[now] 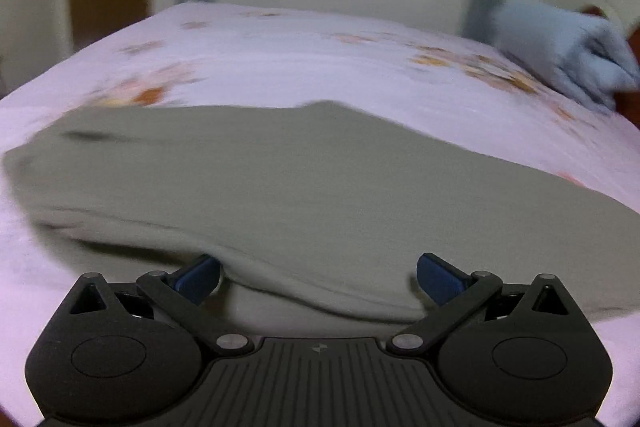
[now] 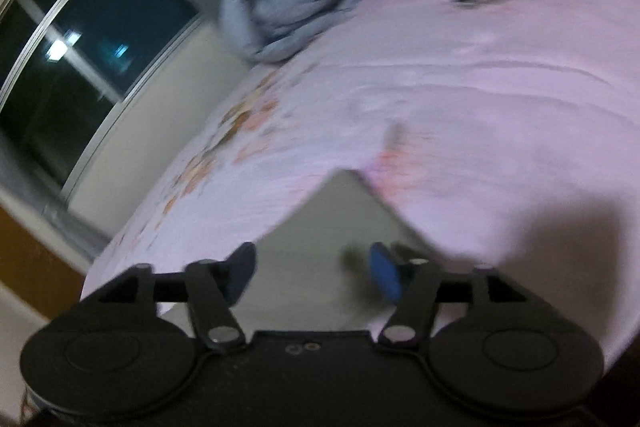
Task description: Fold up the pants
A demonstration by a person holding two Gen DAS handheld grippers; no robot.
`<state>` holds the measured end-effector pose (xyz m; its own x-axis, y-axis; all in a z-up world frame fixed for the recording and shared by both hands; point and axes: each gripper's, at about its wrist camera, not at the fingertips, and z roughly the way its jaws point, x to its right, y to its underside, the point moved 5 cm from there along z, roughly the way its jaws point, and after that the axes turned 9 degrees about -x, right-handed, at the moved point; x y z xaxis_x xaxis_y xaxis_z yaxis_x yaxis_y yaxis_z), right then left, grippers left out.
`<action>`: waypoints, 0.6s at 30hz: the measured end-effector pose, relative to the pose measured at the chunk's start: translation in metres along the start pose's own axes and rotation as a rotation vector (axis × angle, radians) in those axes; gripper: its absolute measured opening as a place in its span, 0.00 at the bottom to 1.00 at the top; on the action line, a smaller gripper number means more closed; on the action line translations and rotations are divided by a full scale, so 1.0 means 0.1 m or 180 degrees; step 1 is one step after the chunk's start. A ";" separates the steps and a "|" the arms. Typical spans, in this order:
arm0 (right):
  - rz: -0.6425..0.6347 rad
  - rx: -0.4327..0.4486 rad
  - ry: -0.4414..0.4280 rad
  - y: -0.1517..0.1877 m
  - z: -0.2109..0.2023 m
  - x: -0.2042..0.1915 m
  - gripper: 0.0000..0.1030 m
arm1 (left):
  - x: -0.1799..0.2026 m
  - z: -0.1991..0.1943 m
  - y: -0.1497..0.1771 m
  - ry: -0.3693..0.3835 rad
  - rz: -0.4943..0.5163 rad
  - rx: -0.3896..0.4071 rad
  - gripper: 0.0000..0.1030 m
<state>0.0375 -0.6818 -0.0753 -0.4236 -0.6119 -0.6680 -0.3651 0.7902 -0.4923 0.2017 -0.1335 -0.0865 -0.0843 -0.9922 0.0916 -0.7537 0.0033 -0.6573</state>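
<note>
Grey-green pants lie on a pink, seemingly orange-flowered sheet.

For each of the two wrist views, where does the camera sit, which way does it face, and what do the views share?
Left wrist: behind the left gripper, fingers wide apart, facing across the olive pants on the pink bedsheet toward a window.
Right wrist: behind the right gripper, fingers apart, rolled sideways, over a pants corner.
Shared: pants, bedsheet, blue bundle, window.

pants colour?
Plain grey-olive pants, no pattern; clearest in the left wrist view.
</note>
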 end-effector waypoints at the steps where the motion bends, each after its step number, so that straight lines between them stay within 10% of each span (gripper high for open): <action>1: 0.0081 -0.0011 -0.0005 0.06 0.03 0.05 0.61 | 0.22 -0.02 0.03 0.0119 0.0050 0.0002 1.00; 7: 0.0276 -0.0023 -0.0096 0.22 0.05 0.09 0.61 | 1.39 -0.10 0.12 0.0512 0.0475 0.0180 1.00; 18: 0.0299 -0.0111 -0.0152 0.32 0.18 0.10 0.62 | 1.79 0.17 0.33 -0.0157 0.0672 -0.0042 1.00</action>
<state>0.0365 -0.6622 -0.1072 -0.4176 -0.5321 -0.7365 -0.3546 0.8417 -0.4071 0.1727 -0.3129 -0.1050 -0.2093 -0.9742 -0.0839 -0.7313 0.2129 -0.6480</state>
